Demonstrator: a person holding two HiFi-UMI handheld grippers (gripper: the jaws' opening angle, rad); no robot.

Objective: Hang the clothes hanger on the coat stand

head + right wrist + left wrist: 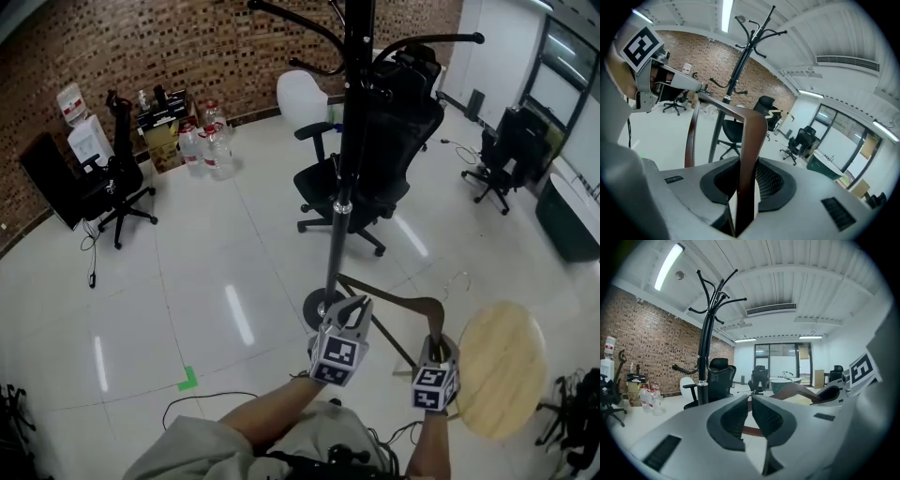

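Dark-brown wood, the clothes hanger (394,298) hangs in the air low in front of the person, carried between both tools and resting on nothing. Its wire hook (459,278) points off to the right over the floor, near no branch. The right tongs (437,345) pinch one shoulder end, with the wood squarely between the pads. The left tongs (352,307) are pressed nearly together at the other end with a strip of the same wood in their gap, so I take them to be gripping it too. Just beyond is the coat stand (345,159), its pole close and its curved arms (427,39) high above the hanger. By my reckoning the pick-up is done. Raising the hanger, turning the hook toward an arm and hanging it are all left. A round wooden stool (502,366) sits to the right.
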